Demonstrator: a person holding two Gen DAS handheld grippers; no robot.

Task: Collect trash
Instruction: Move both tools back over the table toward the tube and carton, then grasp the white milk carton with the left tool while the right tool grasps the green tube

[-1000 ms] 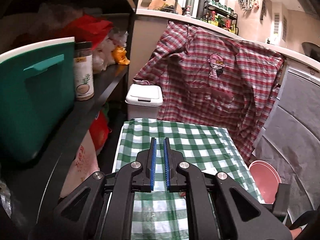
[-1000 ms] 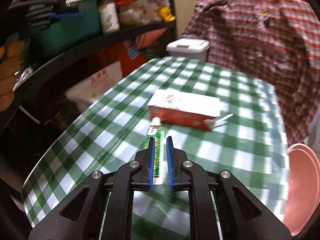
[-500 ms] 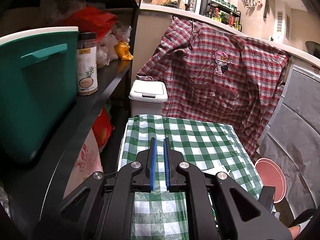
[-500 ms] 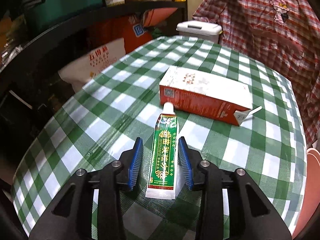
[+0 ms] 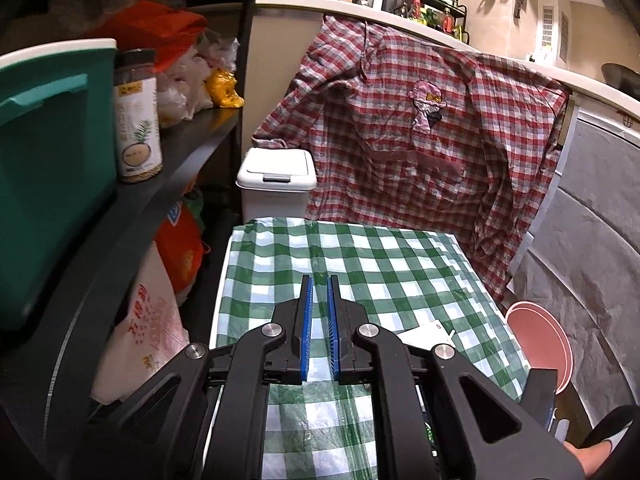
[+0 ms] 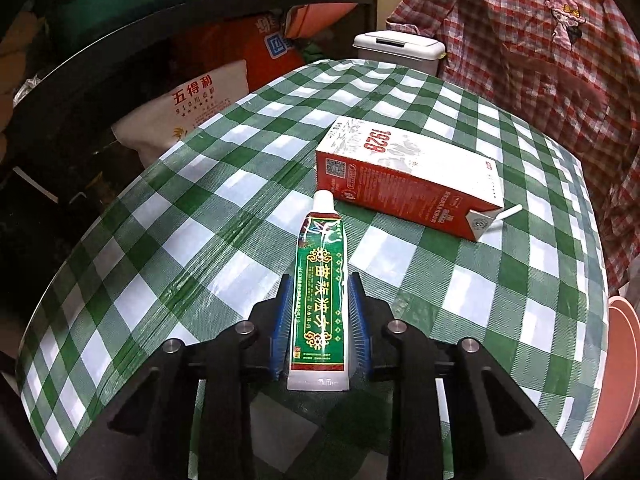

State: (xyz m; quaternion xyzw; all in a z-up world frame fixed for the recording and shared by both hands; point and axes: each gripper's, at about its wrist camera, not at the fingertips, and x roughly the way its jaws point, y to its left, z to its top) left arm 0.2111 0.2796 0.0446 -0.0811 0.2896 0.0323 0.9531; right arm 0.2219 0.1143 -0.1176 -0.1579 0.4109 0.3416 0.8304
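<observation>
A green tube (image 6: pixel 320 288) with a white cap lies on the green-checked tablecloth (image 6: pixel 224 216). My right gripper (image 6: pixel 319 286) is open, low over the table, with a blue pad on each side of the tube; I cannot tell whether they touch it. A red and white carton (image 6: pixel 408 176) with a straw lies just beyond the tube; its corner shows in the left wrist view (image 5: pixel 426 330). A white lidded bin (image 5: pixel 276 188) stands past the table's far edge (image 6: pixel 396 50). My left gripper (image 5: pixel 319 286) is shut and empty, held above the table.
A dark shelf (image 5: pixel 132 216) on the left holds a teal box (image 5: pixel 52 152), a jar (image 5: pixel 136 116) and bags. A plaid shirt (image 5: pixel 424 128) hangs behind the table. A pink basin (image 5: pixel 540 344) sits right of the table. Sacks (image 6: pixel 192 108) lean under the shelf.
My right gripper opened and came down and forward, so its pads now sit on either side of the green tube. The left gripper stayed shut and rose a little.
</observation>
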